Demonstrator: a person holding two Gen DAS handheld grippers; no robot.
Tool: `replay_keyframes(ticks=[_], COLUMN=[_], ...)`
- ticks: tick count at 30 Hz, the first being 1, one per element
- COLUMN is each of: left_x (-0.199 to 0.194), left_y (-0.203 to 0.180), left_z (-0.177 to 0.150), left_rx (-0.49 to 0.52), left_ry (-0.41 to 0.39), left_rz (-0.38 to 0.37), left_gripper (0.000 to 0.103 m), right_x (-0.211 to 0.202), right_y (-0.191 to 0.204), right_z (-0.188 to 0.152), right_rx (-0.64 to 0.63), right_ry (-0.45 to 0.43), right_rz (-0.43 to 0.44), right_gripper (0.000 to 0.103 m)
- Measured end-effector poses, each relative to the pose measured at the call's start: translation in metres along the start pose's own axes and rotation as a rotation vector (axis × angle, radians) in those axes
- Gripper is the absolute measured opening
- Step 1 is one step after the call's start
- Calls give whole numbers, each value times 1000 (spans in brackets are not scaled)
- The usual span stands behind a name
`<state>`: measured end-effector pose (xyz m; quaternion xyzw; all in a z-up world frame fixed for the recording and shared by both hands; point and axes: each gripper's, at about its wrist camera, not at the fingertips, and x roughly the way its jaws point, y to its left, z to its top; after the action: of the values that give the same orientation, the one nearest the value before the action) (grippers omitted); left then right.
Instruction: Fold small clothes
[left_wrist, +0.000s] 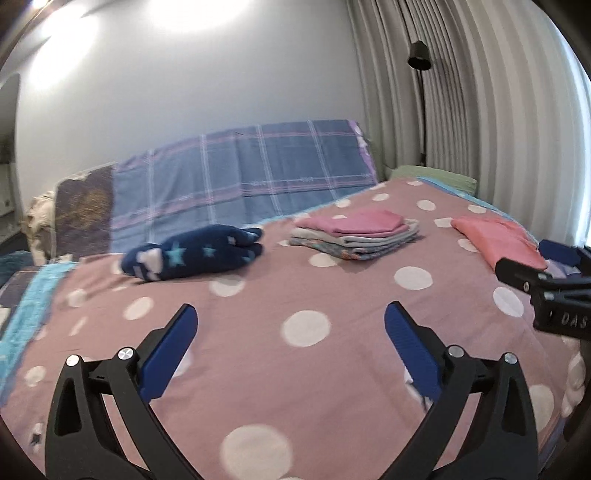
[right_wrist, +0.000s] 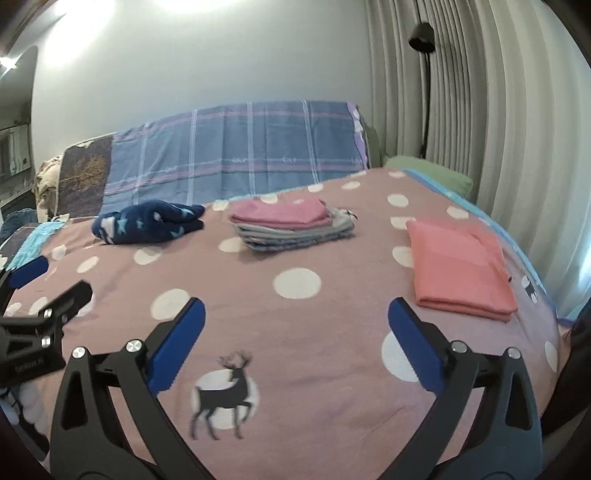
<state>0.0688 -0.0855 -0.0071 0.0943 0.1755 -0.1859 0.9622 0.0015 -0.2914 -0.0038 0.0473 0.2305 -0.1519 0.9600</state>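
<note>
My left gripper (left_wrist: 290, 312) is open and empty above the pink polka-dot bedspread (left_wrist: 258, 369). My right gripper (right_wrist: 295, 308) is open and empty too, above the same spread (right_wrist: 332, 332). A crumpled navy garment with stars (left_wrist: 194, 256) (right_wrist: 147, 221) lies far left. A stack of folded clothes with a pink piece on top (left_wrist: 356, 230) (right_wrist: 291, 221) sits at the middle back. A folded coral-pink garment (left_wrist: 496, 238) (right_wrist: 460, 266) lies to the right. The right gripper shows at the right edge of the left wrist view (left_wrist: 546, 284); the left gripper shows at the left edge of the right wrist view (right_wrist: 40, 295).
A blue plaid cover (left_wrist: 240, 173) drapes the headboard at the back. A green pillow (right_wrist: 432, 171) lies at the far right corner. Grey curtains (left_wrist: 480, 92) and a black floor lamp (left_wrist: 419, 55) stand on the right. The bed's right edge (right_wrist: 550, 306) is near the coral garment.
</note>
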Motion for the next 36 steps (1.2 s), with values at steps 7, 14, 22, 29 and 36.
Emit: replay_keyframes(ticks=[7,14,22,29,36], left_x=[-36,-42,-47,-39,-33], left_y=[22,32,36,35,34], left_z=[-8,-15,-19,-22,-27], left_rx=[-38,-71,-88,-82,-79], left_ry=[-6,29,32,58,73], left_rz=[88,85,79,76,69], left_gripper=[102,102,102,102,102], right_x=[-26,-30,-21,-11,3], right_y=[24,36,40,40,42], right_z=[2,-2,-8,-9,-13], right_rx=[-9,-23,-22,-7,9], right_ry=[3,24,63,92,148], right_rz=[37,37,22,22,38], right_gripper=[101,101,101,101,101])
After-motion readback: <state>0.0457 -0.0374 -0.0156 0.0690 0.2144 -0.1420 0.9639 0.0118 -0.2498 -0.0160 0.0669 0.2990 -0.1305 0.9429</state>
